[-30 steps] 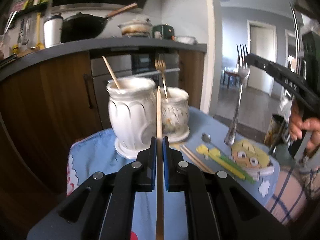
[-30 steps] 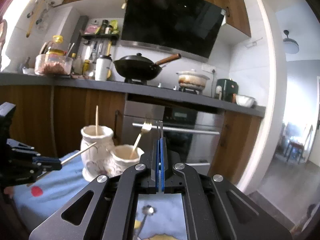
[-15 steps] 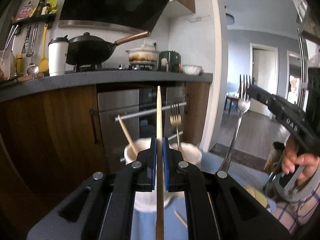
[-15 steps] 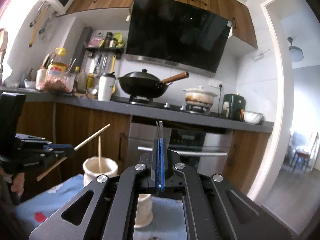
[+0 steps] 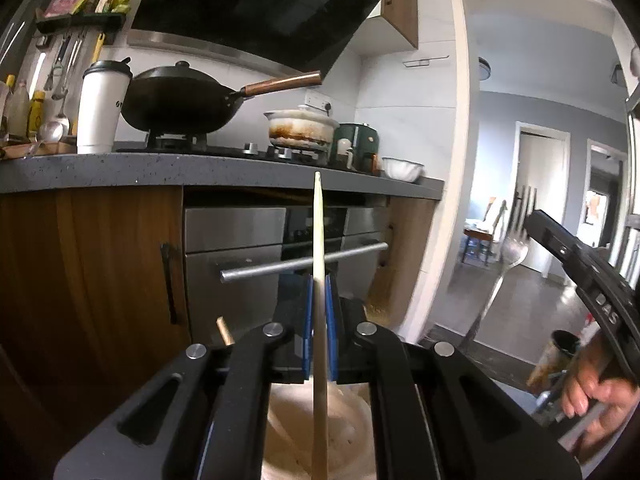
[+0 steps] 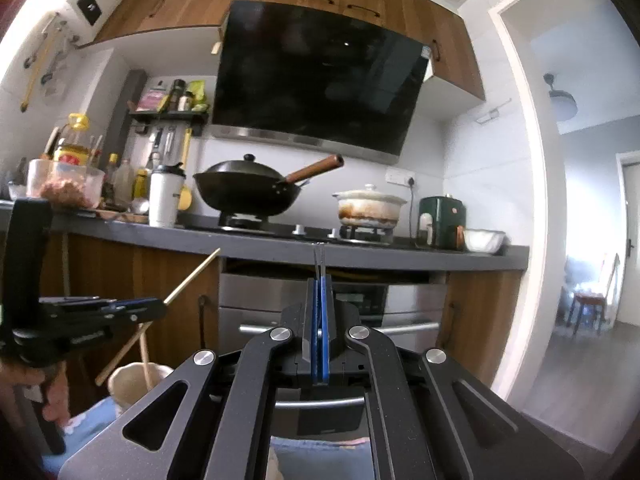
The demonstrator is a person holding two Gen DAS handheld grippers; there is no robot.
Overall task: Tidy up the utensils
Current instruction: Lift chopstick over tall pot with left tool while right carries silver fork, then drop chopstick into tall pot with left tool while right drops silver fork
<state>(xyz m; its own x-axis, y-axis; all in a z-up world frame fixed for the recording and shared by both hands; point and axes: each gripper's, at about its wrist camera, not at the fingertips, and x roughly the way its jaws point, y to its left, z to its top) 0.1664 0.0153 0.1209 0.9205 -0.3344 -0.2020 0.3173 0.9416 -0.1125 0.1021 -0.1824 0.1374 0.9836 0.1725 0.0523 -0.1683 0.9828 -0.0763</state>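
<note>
My left gripper (image 5: 319, 292) is shut on a wooden chopstick (image 5: 319, 240) that points upward. Its lower end hangs over the mouth of a white ceramic holder (image 5: 320, 432) just below. Another chopstick (image 5: 224, 330) sticks out of that holder. My right gripper (image 6: 320, 300) is shut on a silver fork; only its tines (image 6: 319, 258) show above the pads. In the left wrist view the fork (image 5: 500, 276) hangs upright from the right gripper at the right edge. In the right wrist view the left gripper (image 6: 160, 306) holds its chopstick (image 6: 168, 304) slanted above the white holder (image 6: 132, 380).
A blue cloth (image 6: 320, 456) covers the table below. Behind stand wooden cabinets, a steel oven with a bar handle (image 5: 304, 266), and a grey counter with a black wok (image 5: 180, 100) and a pot (image 5: 300, 128). A doorway opens at the right.
Both grippers have risen and tilted upward, so the table and holders dropped out of view. The left gripper now stands right over the white holder with the chopstick. The fork stays held.
</note>
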